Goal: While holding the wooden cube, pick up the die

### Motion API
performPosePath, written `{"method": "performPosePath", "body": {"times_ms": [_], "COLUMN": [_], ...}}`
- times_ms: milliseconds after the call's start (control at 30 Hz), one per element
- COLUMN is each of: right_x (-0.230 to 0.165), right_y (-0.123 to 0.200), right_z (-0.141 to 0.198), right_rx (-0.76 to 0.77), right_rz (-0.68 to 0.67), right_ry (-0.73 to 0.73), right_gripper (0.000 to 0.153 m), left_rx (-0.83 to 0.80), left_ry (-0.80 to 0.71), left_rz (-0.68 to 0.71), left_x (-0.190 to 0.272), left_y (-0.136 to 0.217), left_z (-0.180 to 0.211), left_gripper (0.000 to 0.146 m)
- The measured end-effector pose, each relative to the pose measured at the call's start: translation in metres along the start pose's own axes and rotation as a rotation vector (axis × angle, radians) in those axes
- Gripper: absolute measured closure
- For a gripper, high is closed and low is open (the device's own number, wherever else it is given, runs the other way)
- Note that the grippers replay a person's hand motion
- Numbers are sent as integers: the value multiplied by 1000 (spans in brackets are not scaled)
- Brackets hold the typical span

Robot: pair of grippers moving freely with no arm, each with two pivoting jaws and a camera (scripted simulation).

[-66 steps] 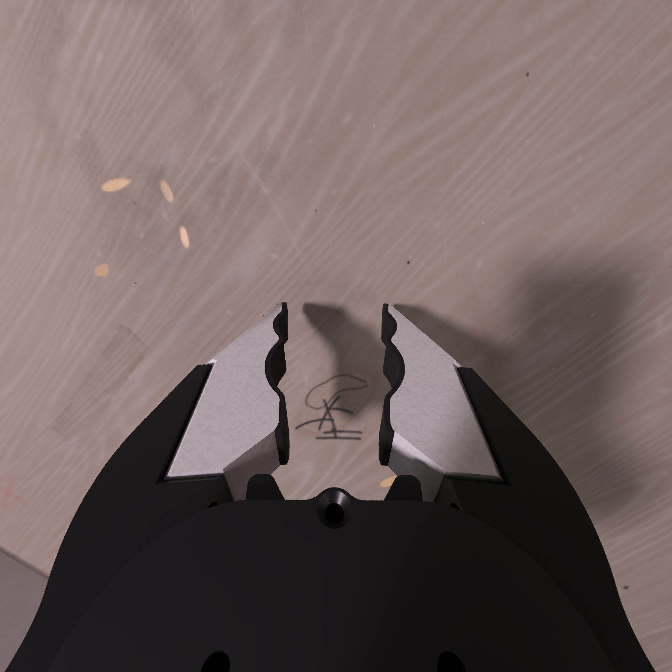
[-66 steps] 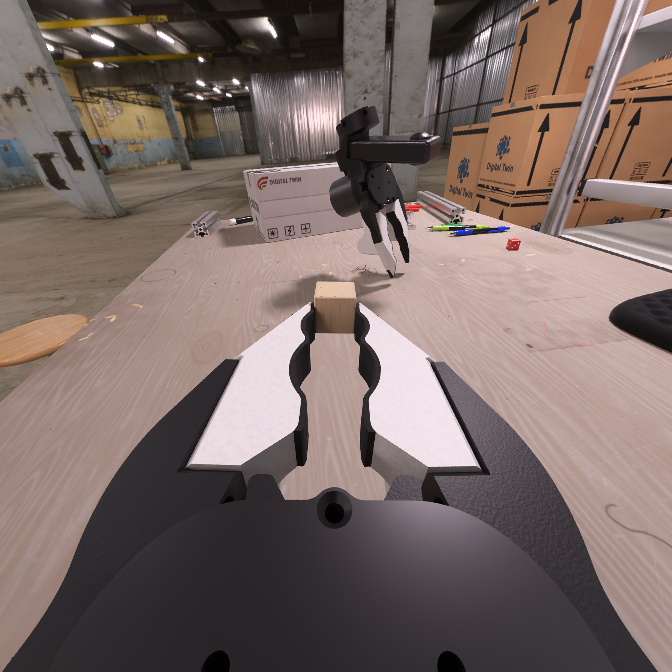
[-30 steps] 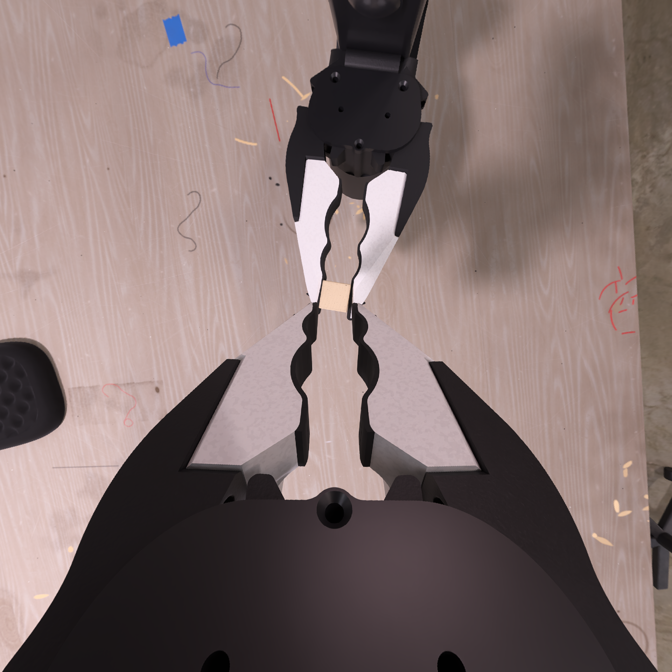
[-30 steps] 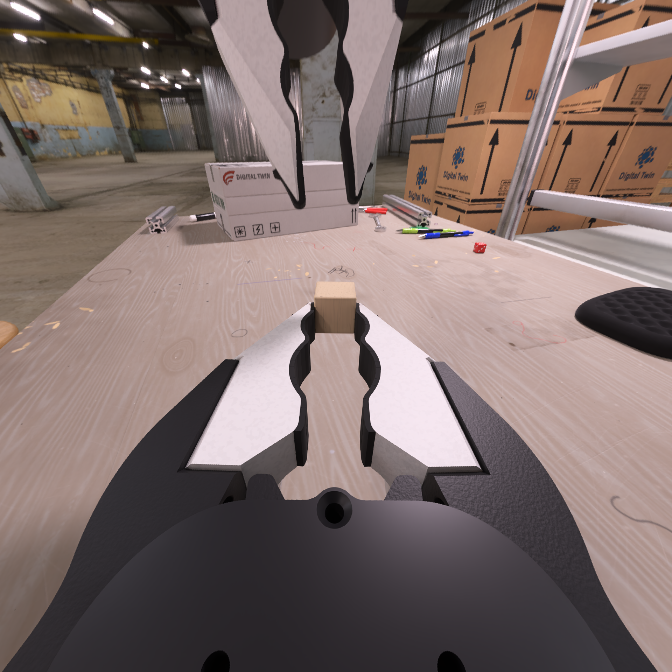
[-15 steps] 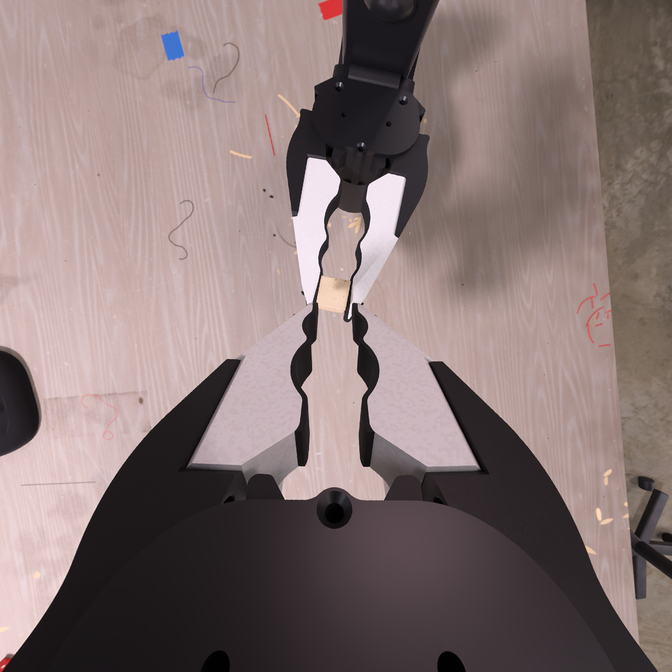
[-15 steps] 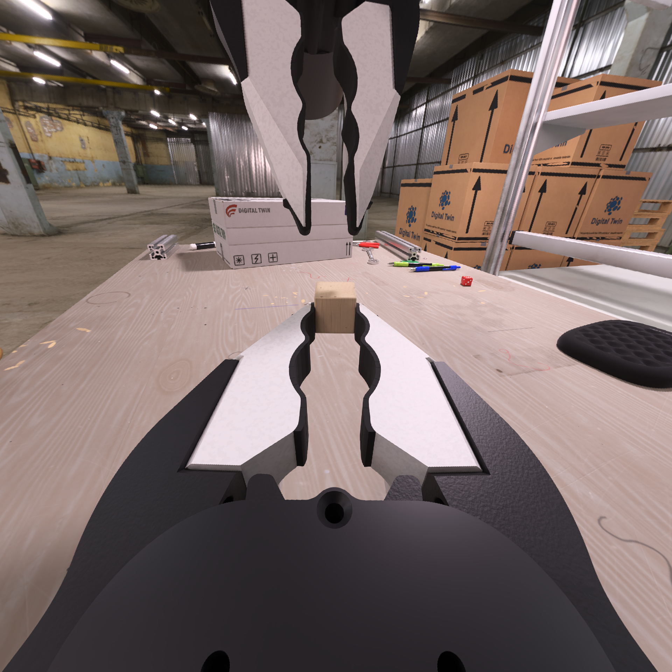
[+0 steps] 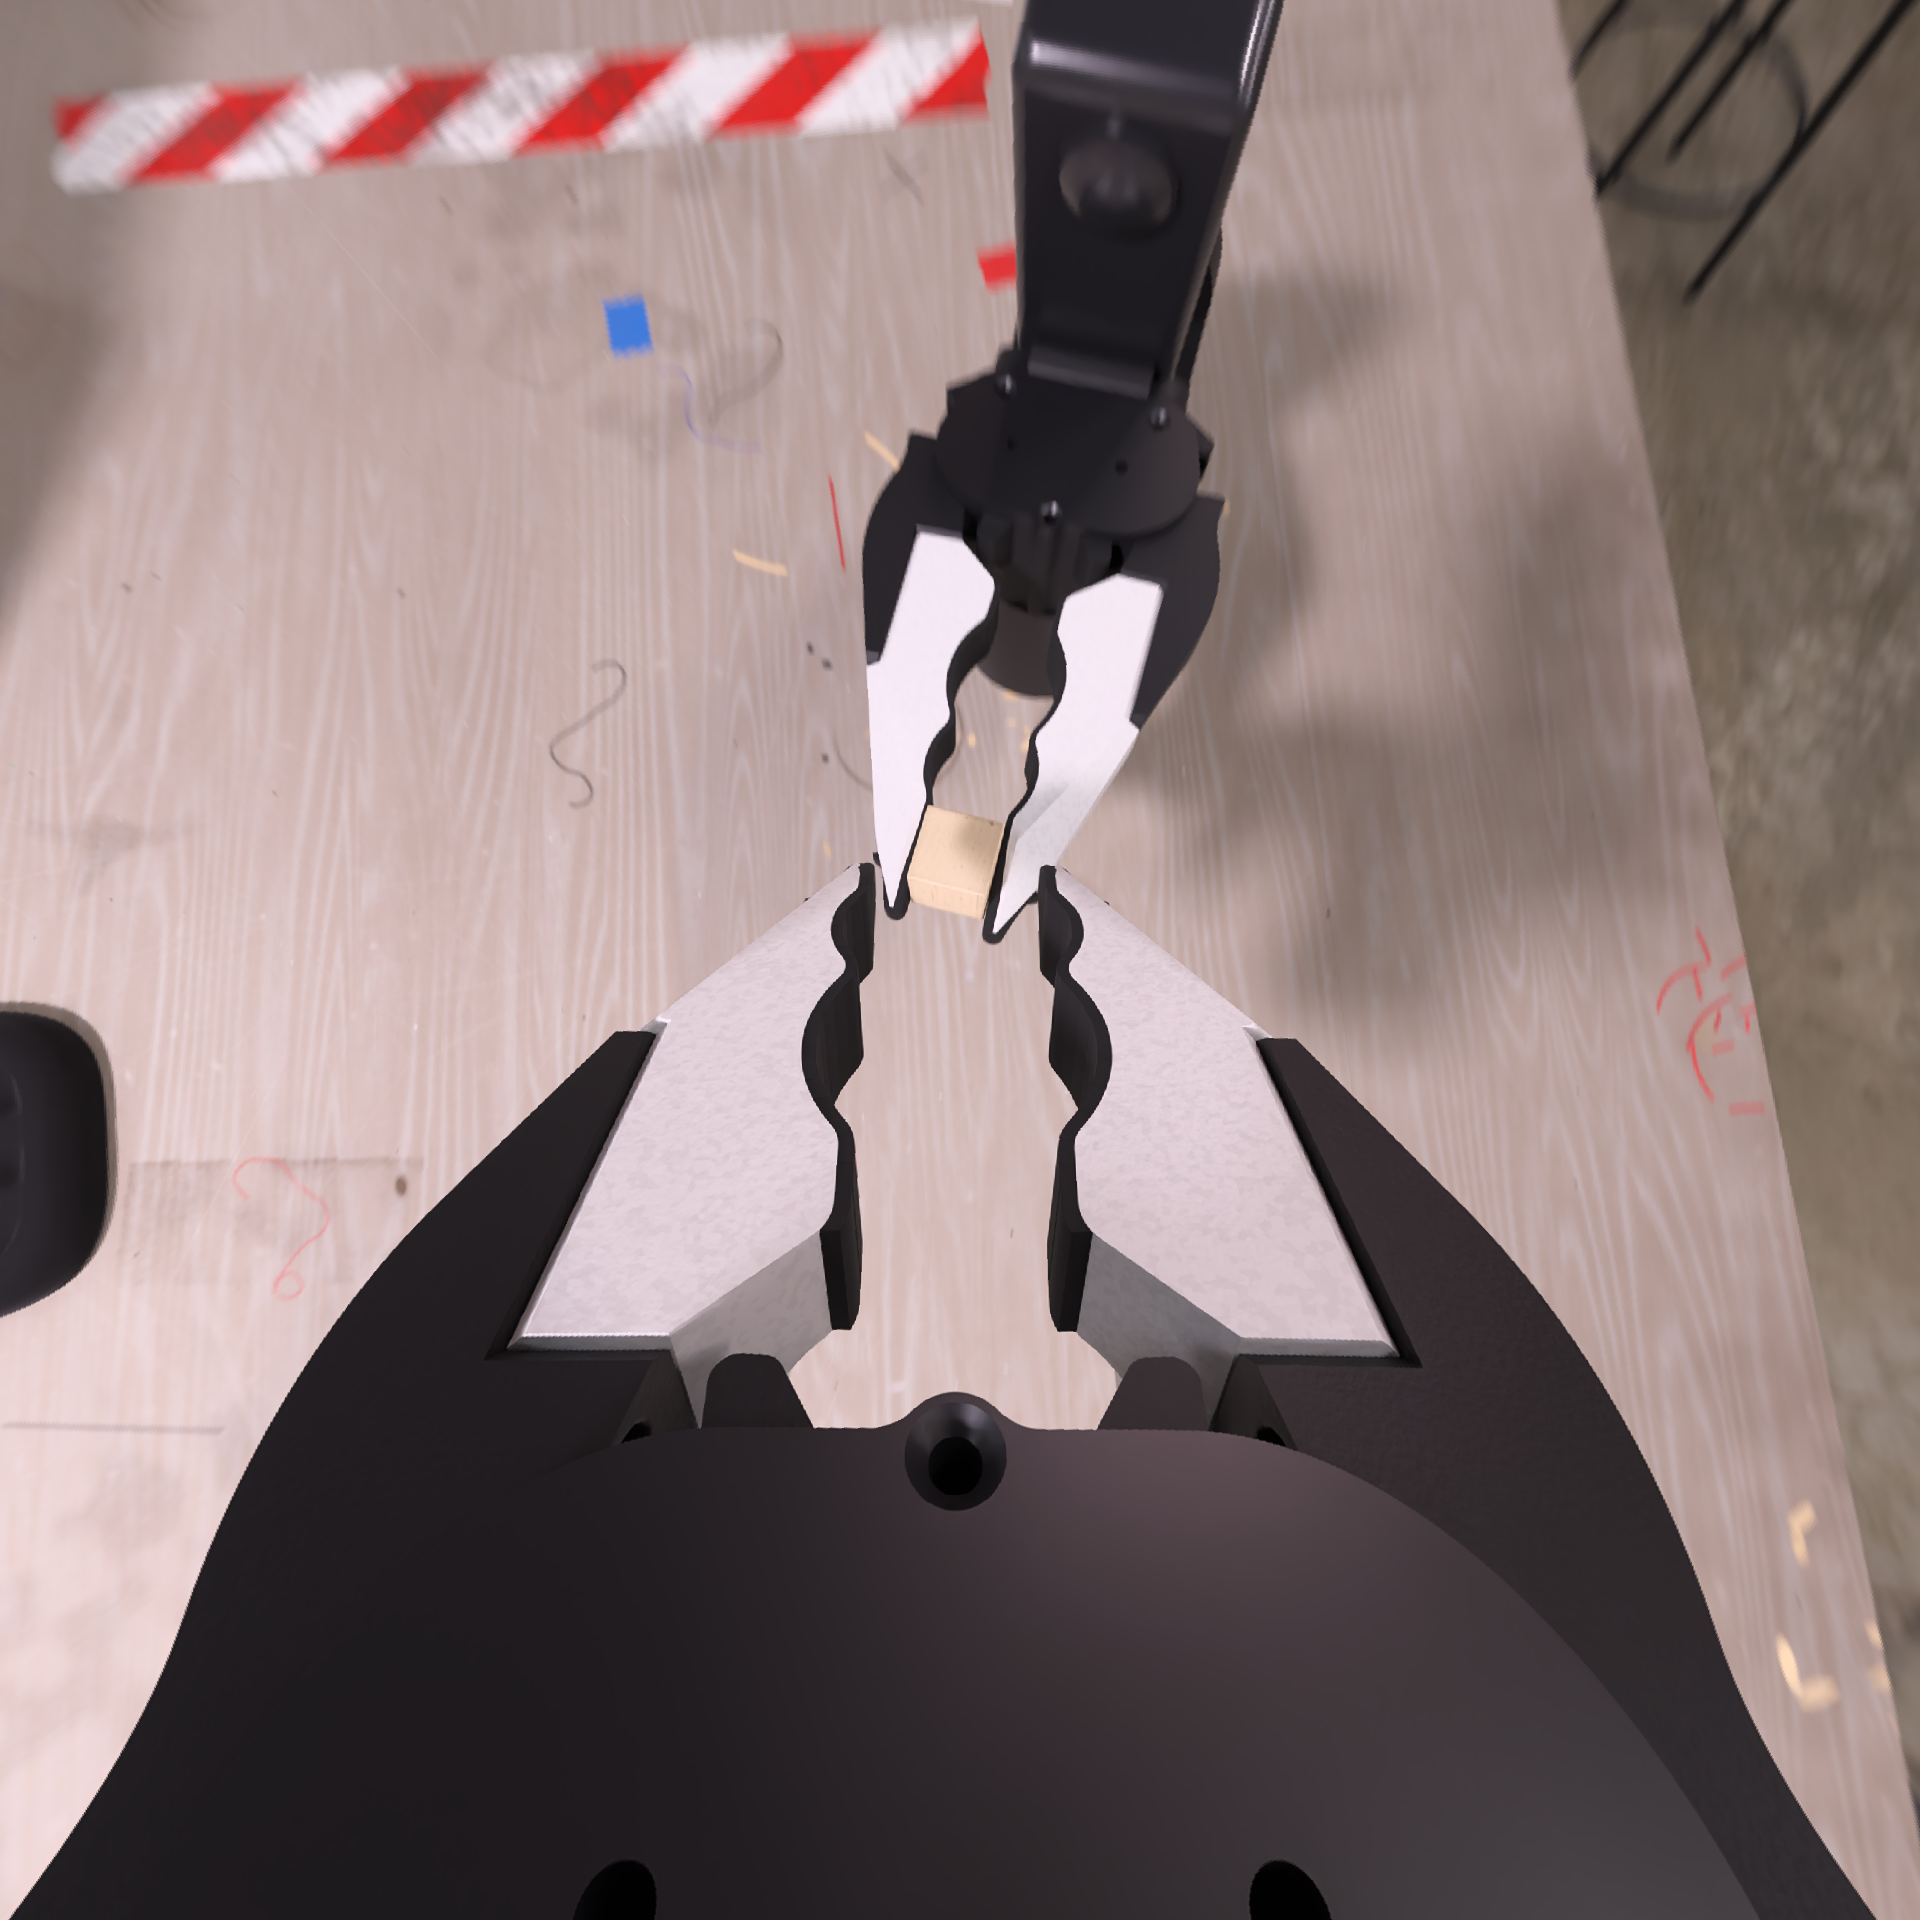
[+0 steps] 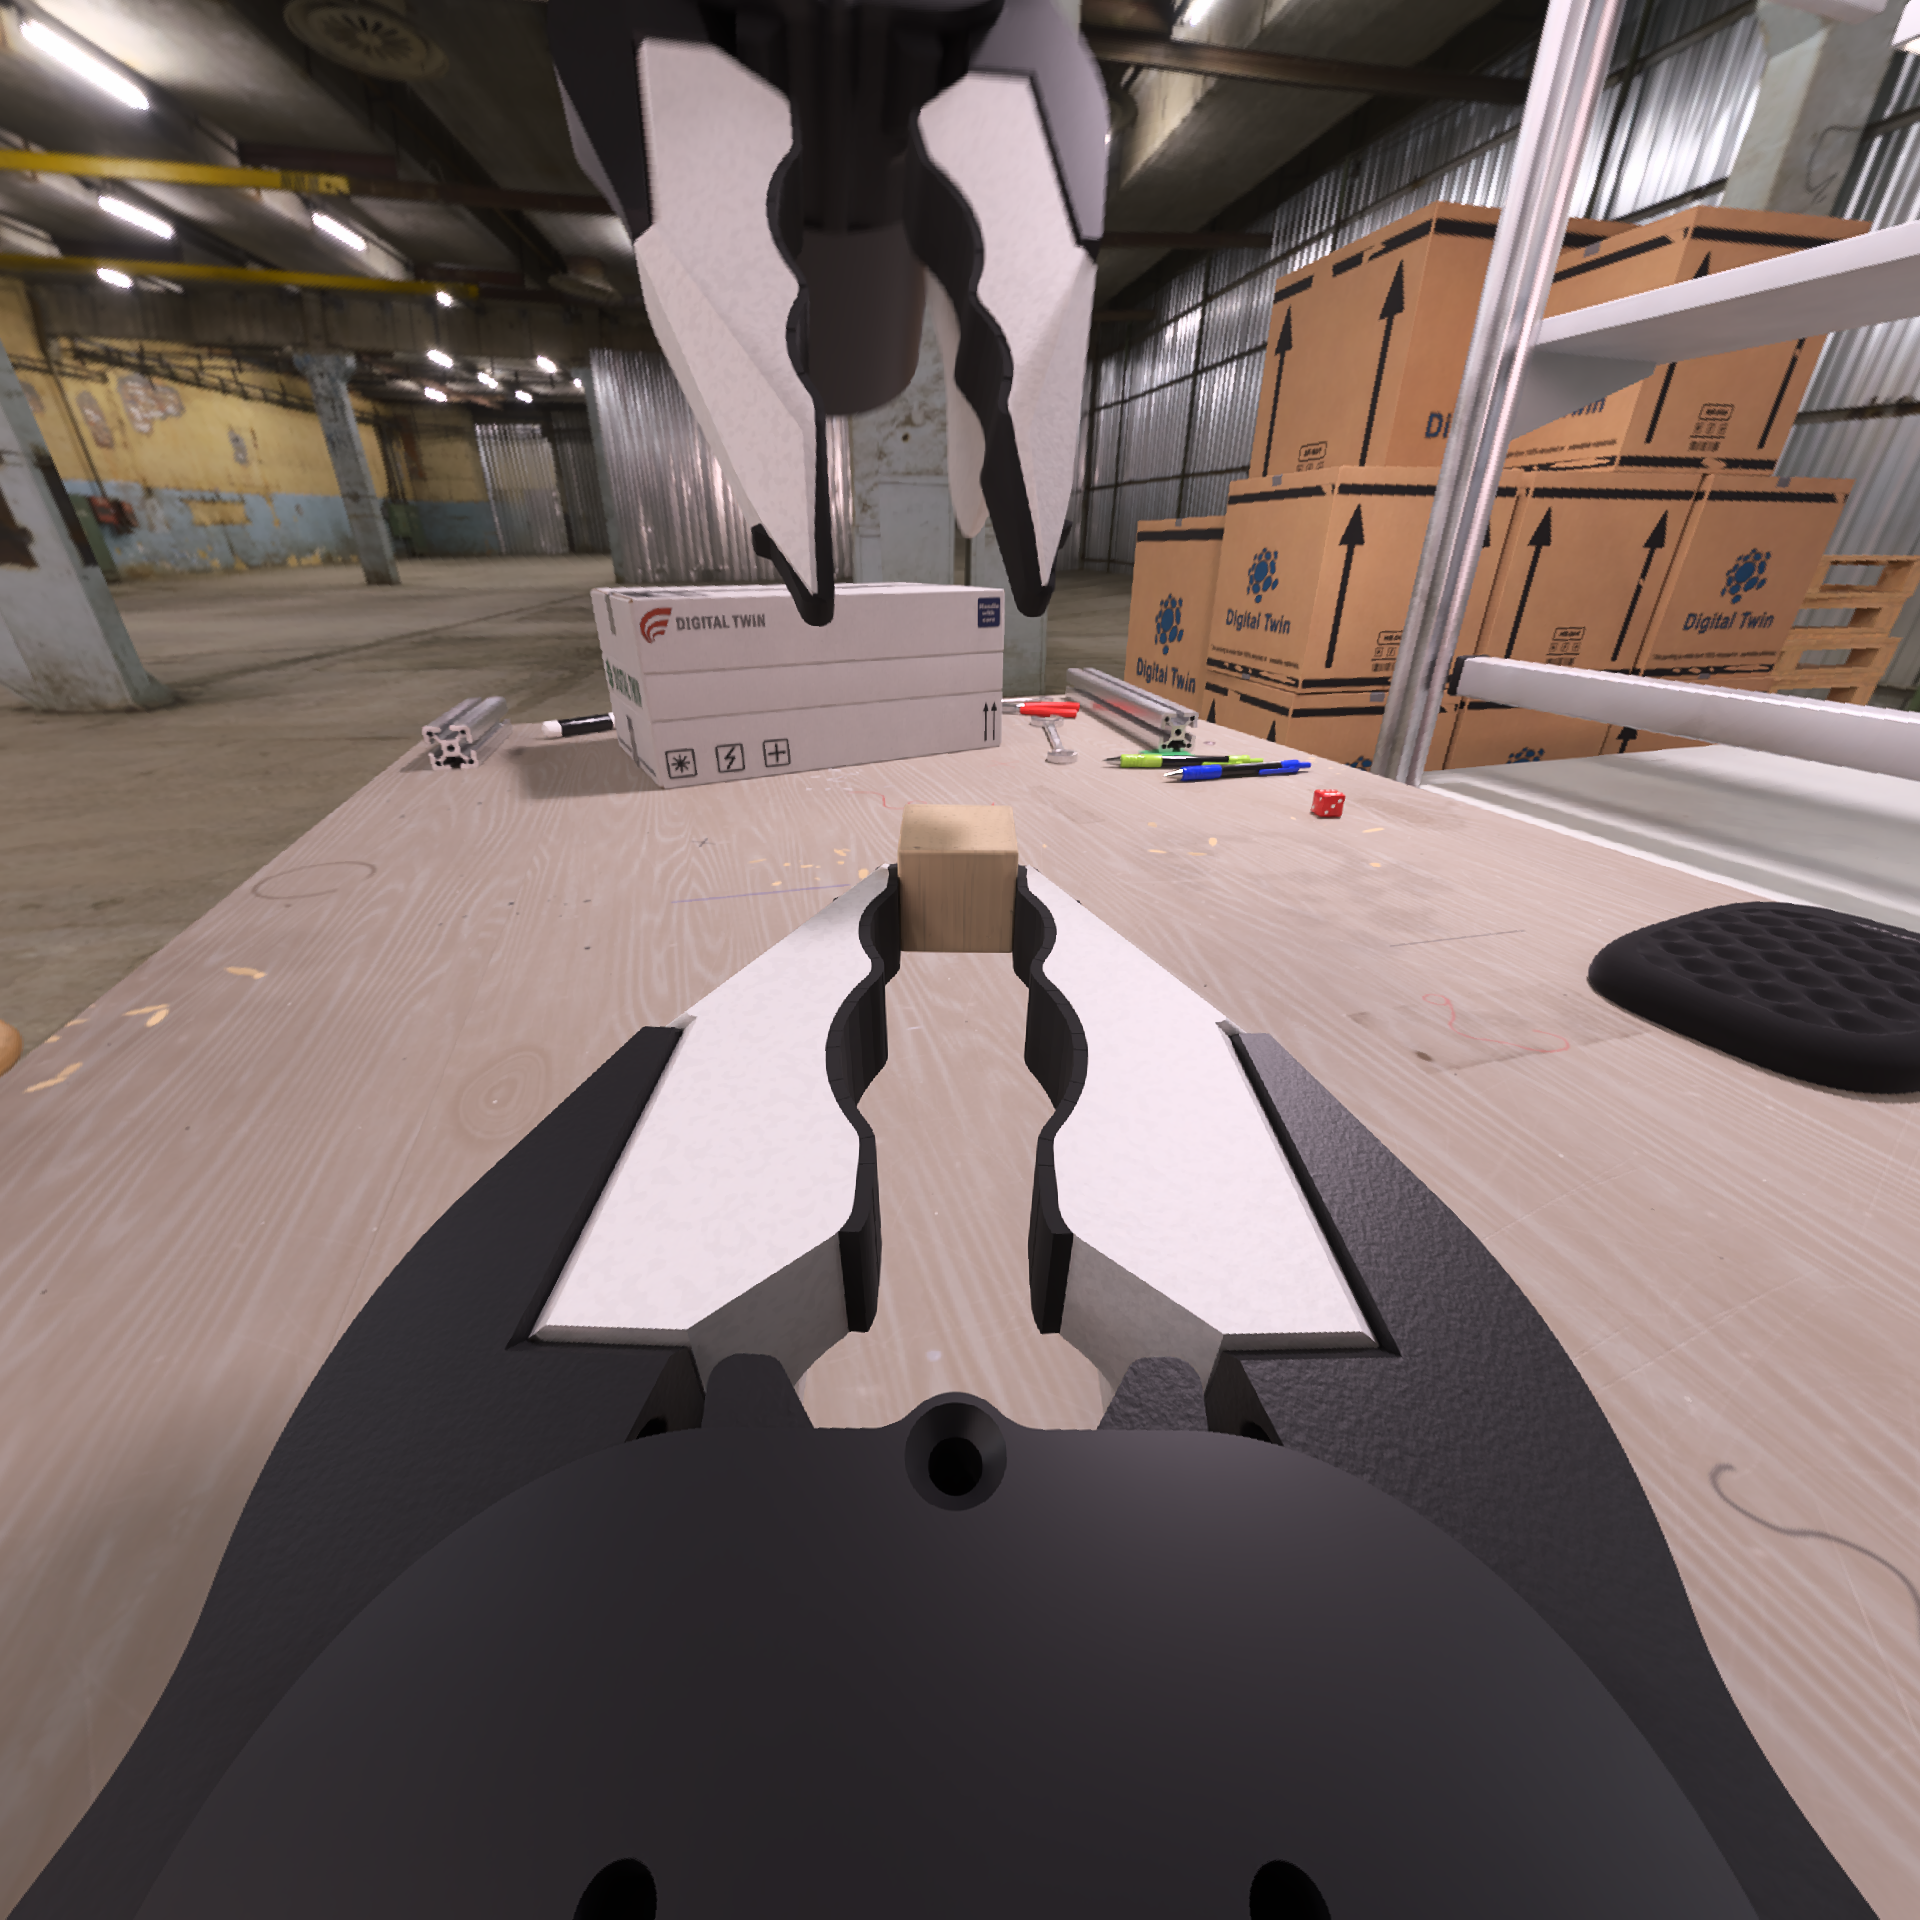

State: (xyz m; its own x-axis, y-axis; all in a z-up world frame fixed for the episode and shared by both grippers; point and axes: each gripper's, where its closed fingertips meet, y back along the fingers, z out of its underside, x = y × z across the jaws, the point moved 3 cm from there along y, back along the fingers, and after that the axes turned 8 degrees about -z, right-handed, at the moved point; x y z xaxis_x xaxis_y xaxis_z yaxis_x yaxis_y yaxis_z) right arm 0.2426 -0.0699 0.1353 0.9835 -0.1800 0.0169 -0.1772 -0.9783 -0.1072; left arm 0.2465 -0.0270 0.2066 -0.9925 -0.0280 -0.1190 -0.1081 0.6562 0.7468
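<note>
My right gripper is shut on the wooden cube and holds it above the table. The small red die lies on the table far ahead to the right, near the pens. My left gripper hangs open and empty above and just beyond the cube, pointing down. In the left wrist view, my left gripper looks straight down on the right gripper and the cube. The die is not in that view.
A white box stands at the table's far end, with aluminium profiles, pens and a red-handled tool. A black pad lies right. A shelf post and cardboard boxes stand right. Red-white striped tape marks the table.
My left gripper swung from over a far patch of table to above the right gripper and has come closer overhead. The right gripper rose with the cube, then held still.
</note>
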Motion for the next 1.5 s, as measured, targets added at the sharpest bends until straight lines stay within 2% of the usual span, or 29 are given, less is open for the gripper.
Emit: {"method": "performPosePath", "body": {"times_ms": [233,433,633,800,933,1000,1033,1100,1267,1500], "right_x": [6,5,-2,6,5,3,1,-1,3,13], "right_y": [5,6,13,12,11,13,15,17,17,26], "right_z": [-6,-11,-29,-24,-23,-28,-32,-37,-35,-40], "right_rx": [43,80,204,153,139,170,196,216,204,214], "right_rz": [22,16,-64,-13,-7,-25,-48,-65,-48,-6], "right_ry": [-22,-38,-42,-50,-37,-28,-20,-2,-15,1], "right_gripper": [132,132,132,132,132,132,132,132,132,132], "left_rx": [434,576,635,694,700,716,716,723,685,670], "left_ry": [186,229,263,289,293,316,319,316,311,385], "left_rz": [-77,-94,-114,-47,-48,-36,-73,-89,-13,-134], "left_x": [0,-6,-15,-7,-5,-9,-12,-14,-7,-37], "left_y": [-2,-6,3,-1,-10,-9,-8,-5,-14,-6], "left_z": [4,5,12,5,0,1,3,6,6,31], "left_gripper": [115,121,126,120,118,121,127,128,119,122]}}
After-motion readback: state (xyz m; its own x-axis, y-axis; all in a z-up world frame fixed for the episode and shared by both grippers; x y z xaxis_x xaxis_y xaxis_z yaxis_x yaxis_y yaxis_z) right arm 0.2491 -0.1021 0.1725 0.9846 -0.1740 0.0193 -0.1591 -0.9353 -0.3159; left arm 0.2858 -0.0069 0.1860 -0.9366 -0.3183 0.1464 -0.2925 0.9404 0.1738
